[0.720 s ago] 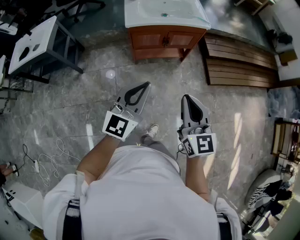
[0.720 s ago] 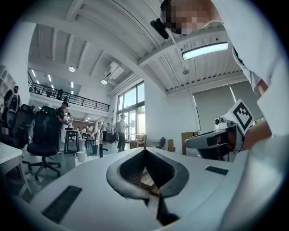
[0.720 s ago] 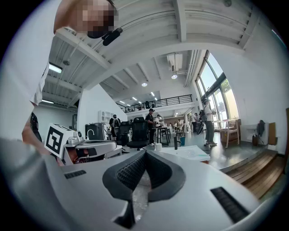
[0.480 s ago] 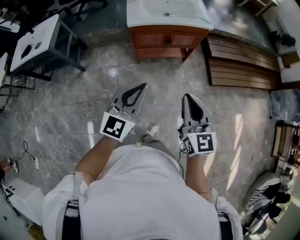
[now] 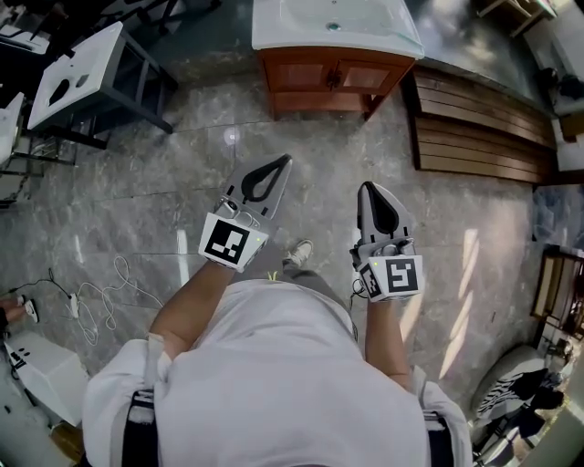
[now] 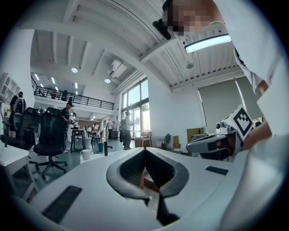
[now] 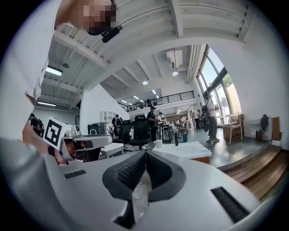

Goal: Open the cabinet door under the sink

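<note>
Close to body, left tool (image 5: 285, 161): jaws shut tip to tip, nothing between them.
Beside it, right tool (image 5: 366, 187): jaws together too, empty.
Floor (image 5: 182, 173): grey marble, below both tools.
Cabinet door (image 5: 299, 76): closed, under the white sink (image 5: 333, 23), well ahead of both tools, untouched.
Far right: wooden steps (image 5: 474, 128) just beside the cabinet.

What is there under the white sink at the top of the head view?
A brown wooden cabinet stands directly under the white sink. Its two doors are shut, so what is inside cannot be seen.
</note>
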Available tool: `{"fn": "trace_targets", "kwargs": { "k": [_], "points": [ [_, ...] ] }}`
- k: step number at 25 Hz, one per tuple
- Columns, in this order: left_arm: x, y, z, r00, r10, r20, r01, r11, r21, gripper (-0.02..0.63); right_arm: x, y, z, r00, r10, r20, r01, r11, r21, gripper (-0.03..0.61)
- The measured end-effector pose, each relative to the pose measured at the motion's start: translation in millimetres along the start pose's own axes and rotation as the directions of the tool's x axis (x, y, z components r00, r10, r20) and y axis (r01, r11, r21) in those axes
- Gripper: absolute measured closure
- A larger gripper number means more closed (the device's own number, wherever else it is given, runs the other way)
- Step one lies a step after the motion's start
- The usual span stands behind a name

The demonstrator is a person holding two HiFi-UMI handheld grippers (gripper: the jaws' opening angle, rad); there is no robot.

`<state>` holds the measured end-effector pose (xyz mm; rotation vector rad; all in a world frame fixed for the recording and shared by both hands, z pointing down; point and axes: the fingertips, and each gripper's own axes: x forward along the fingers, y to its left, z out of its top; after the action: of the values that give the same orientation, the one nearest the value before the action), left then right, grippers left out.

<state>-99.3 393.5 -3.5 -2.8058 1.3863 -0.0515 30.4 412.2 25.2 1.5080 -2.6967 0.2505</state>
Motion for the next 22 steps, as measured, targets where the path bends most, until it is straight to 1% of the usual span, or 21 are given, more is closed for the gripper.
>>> {"fn": "trace_targets", "kwargs": {
  "k": [4,7,10,13,17,22],
  "points": [
    [3,11,-13,0.999,0.024,-0.039,-0.024,1.0,-0.007,0.607,9,-5,-8,1.0,0.005,-0.024,-0.005,1.0,0.008,0.548],
    [16,28,-20,0.998,0.039,-0.053,-0.041,0.999,-0.032,0.607,24,-9,-8,0.999,0.011,-0.039,-0.011,1.0,-0.001,0.548],
    [39,42,-29,0.999,0.02,-0.046,-0.022,0.999,-0.048,0.607,42,-18,-7,0.999,-0.006,-0.048,0.006,1.0,-0.011,0.547],
    [76,59,-35,0.999,-0.013,-0.04,0.01,0.997,-0.071,0.607,66,-39,-2,0.997,-0.04,-0.063,0.039,0.999,-0.023,0.547],
    [130,103,-35,0.999,-0.046,-0.023,0.044,0.996,-0.081,0.607,120,-70,9,0.993,-0.08,-0.086,0.078,0.997,-0.027,0.546],
    [189,166,-44,0.997,-0.069,-0.022,0.067,0.993,-0.098,0.607,193,-98,26,0.989,-0.111,-0.101,0.106,0.993,-0.056,0.546]
  ]
}}
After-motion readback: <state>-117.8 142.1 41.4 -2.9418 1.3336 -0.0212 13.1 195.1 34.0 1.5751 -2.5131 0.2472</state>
